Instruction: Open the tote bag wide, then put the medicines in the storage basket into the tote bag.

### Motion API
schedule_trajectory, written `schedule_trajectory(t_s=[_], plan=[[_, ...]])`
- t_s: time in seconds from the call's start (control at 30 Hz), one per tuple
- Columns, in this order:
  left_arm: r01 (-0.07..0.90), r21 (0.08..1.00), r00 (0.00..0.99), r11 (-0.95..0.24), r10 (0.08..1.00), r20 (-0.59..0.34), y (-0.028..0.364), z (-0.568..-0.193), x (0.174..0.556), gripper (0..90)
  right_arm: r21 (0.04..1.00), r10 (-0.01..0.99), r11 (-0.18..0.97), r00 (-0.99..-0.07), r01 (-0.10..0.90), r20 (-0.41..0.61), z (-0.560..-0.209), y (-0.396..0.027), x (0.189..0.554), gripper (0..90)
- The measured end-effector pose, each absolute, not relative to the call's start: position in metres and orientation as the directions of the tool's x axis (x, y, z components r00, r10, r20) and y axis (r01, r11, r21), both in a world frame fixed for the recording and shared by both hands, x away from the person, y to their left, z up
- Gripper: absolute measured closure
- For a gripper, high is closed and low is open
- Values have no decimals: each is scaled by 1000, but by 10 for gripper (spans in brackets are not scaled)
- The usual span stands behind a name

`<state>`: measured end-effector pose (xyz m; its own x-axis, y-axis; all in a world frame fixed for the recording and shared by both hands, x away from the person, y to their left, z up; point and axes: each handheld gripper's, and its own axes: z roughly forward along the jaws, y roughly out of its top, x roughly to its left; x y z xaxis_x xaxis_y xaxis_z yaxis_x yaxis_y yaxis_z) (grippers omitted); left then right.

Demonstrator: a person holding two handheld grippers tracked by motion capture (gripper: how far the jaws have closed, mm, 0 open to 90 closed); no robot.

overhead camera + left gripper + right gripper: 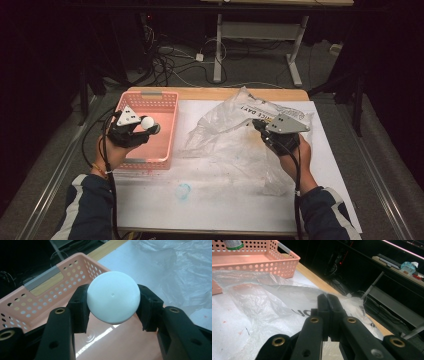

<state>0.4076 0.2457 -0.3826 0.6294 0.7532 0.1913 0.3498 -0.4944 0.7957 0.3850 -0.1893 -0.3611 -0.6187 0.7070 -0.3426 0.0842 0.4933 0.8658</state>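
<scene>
- The white cap [113,297] sits between the two jaws of the left gripper [142,125], which press on its sides. The pink basket [131,162] lies right under it.
- The cap looks small, hard, smooth and light. I think it could slip, so holding it by its ridged edge is best.
- The left hand [114,150] holds its gripper up over the basket, jaws pointing across it.
- The plastic bag [225,140] looks thin, soft and crinkly. It should fold and slide easily.
- The right gripper [328,308] has its jaws closed tight on the bag's edge, which spreads out ahead of it.
- The right hand [292,147] lifts that edge off the table [330,150].
</scene>
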Motion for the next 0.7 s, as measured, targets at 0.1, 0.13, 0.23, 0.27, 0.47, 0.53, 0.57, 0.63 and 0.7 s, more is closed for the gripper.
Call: schedule_trajectory(t_s=[0.1, 0.13, 0.23, 0.27, 0.47, 0.53, 0.57, 0.63, 0.7], plan=[[331, 806, 631, -490, 750, 197, 243, -379, 402, 483, 867, 709, 492, -616, 82, -344, -361, -189, 384, 900], [332, 808, 632, -487, 751, 193, 242, -378, 398, 483, 867, 709, 492, -615, 80, -346, -360, -189, 384, 900], [303, 815, 645, -494, 736, 206, 236, -373, 389, 483, 874, 718, 479, -607, 75, -341, -357, -188, 382, 900], [295, 815, 650, -500, 730, 213, 234, -371, 385, 483, 877, 720, 476, -604, 73, -341, -356, -188, 381, 900], [247, 838, 670, -486, 710, 214, 229, -361, 364, 483, 877, 728, 477, -587, 62, -355, -349, -182, 380, 900], [230, 844, 679, -484, 702, 217, 225, -359, 356, 483, 880, 731, 472, -584, 60, -352, -347, -182, 381, 900], [218, 846, 680, -487, 697, 226, 223, -358, 352, 483, 881, 733, 470, -581, 58, -353, -346, -181, 381, 900], [199, 859, 693, -472, 687, 218, 221, -355, 344, 483, 881, 735, 470, -578, 56, -355, -343, -178, 381, 900], [176, 867, 692, -467, 685, 228, 217, -351, 337, 482, 878, 735, 475, -577, 61, -358, -340, -174, 383, 900]])
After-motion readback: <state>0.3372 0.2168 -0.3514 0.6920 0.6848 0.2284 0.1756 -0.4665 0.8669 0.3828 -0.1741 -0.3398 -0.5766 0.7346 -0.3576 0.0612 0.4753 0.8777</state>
